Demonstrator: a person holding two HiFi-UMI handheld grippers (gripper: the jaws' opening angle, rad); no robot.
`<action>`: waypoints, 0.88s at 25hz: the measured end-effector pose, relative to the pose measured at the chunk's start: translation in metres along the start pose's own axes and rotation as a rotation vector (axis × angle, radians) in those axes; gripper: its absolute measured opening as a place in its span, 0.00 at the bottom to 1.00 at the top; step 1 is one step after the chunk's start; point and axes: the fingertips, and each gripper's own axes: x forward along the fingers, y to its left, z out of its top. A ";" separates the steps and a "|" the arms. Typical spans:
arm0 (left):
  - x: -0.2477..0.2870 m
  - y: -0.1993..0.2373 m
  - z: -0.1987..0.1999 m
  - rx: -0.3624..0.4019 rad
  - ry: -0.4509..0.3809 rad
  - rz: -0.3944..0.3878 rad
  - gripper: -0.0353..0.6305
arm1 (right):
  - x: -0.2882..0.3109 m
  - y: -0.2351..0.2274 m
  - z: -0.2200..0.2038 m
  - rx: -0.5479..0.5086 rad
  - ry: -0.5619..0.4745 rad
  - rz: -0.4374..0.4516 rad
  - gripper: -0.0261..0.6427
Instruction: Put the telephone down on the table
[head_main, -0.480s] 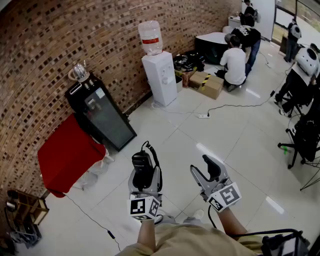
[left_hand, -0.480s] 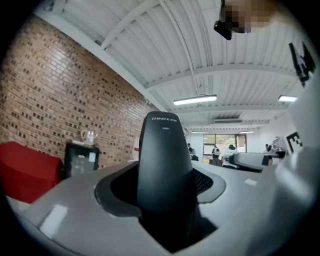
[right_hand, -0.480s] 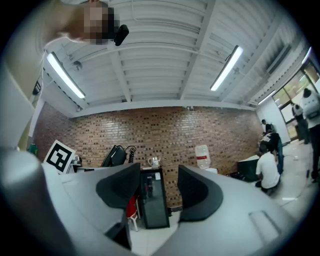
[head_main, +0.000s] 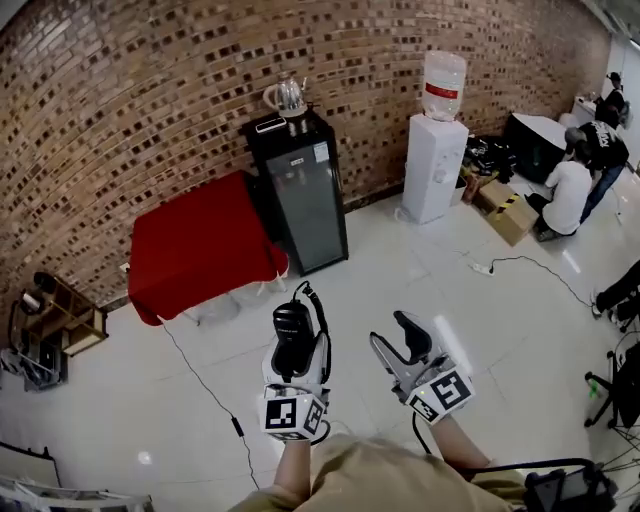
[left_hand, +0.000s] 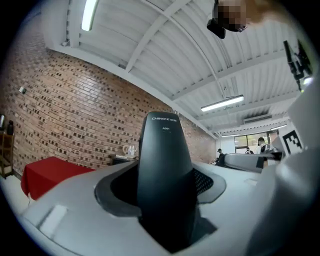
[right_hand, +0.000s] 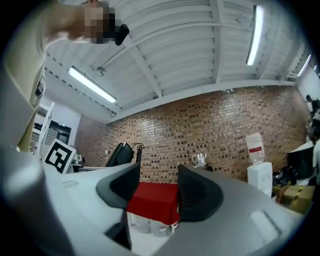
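Note:
My left gripper (head_main: 293, 345) is shut on a black telephone handset (head_main: 291, 333) with a coiled cord, held above the white floor. In the left gripper view the handset (left_hand: 165, 175) stands upright between the jaws and fills the gap. My right gripper (head_main: 405, 345) is open with nothing between its jaws; in the right gripper view (right_hand: 152, 192) the gap frames the table with the red cloth (right_hand: 152, 202). That red table (head_main: 200, 245) stands against the brick wall, ahead and to the left of both grippers.
A black cabinet (head_main: 300, 190) with a glass kettle on top stands right of the red table. A white water dispenser (head_main: 435, 150) is further right. People crouch by boxes (head_main: 505, 210) at the far right. A wooden shelf (head_main: 60, 315) is at left. A cable (head_main: 200, 380) runs across the floor.
The view has swung left: the red table, cabinet and dispenser have shifted right and toward the middle of the head view. Both grippers keep their place, the left still holding the handset.

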 end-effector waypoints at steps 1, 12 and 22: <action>-0.005 0.021 0.004 0.002 -0.004 0.018 0.47 | 0.021 0.012 -0.004 -0.004 -0.003 0.021 0.38; -0.050 0.239 0.025 0.050 -0.009 0.151 0.47 | 0.207 0.127 -0.086 0.071 0.003 0.145 0.38; -0.130 0.472 0.002 0.067 -0.009 0.314 0.47 | 0.391 0.260 -0.231 0.200 0.044 0.274 0.38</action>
